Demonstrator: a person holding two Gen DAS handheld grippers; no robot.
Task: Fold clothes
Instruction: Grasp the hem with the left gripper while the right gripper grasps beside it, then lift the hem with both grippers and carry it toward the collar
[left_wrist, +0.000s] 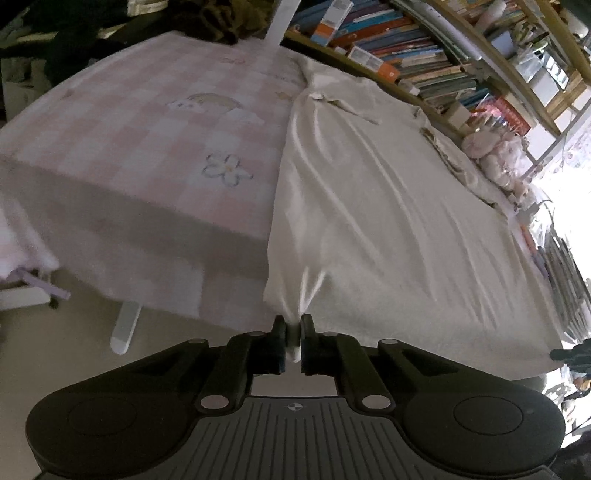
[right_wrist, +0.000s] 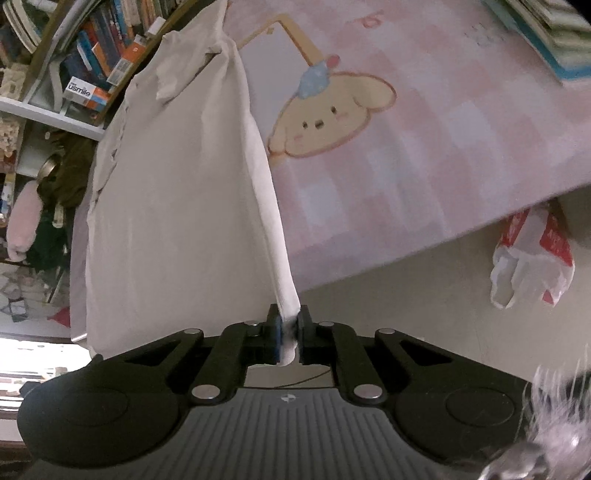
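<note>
Both grippers have cloth in them right now. The left gripper (left_wrist: 293, 325) has its fingers clamped on a bunched bit of the white shirt's (left_wrist: 369, 206) hem at the bottom centre of its frame, creases fanning up from the pinch. The right gripper (right_wrist: 290, 321) is pinched tight on a rolled edge of the same shirt (right_wrist: 166, 206), which runs as a taut ridge toward the upper left of its frame.

The shirt lies stretched lengthwise on the counter, over the pink checked cloth (left_wrist: 147, 122) with its cartoon dog print (right_wrist: 325, 118). The collar (left_wrist: 332, 99) sits at the far end, upper centre in the left view. The body looks mostly spread in a single layer and pulled toward the near edge, with no neat folded stack visible. My read is that it is being tensioned or carried into a fold, with most of the folding left.

For room, the pink cloth fills the left half of the left view, bare and wide. The right side is tight, as the bookshelf (left_wrist: 424, 55) crowds close behind the shirt's far edge. The near counter edge drops away just ahead of both grippers, and a red and white plastic bag (right_wrist: 532, 266) hangs at the right.
</note>
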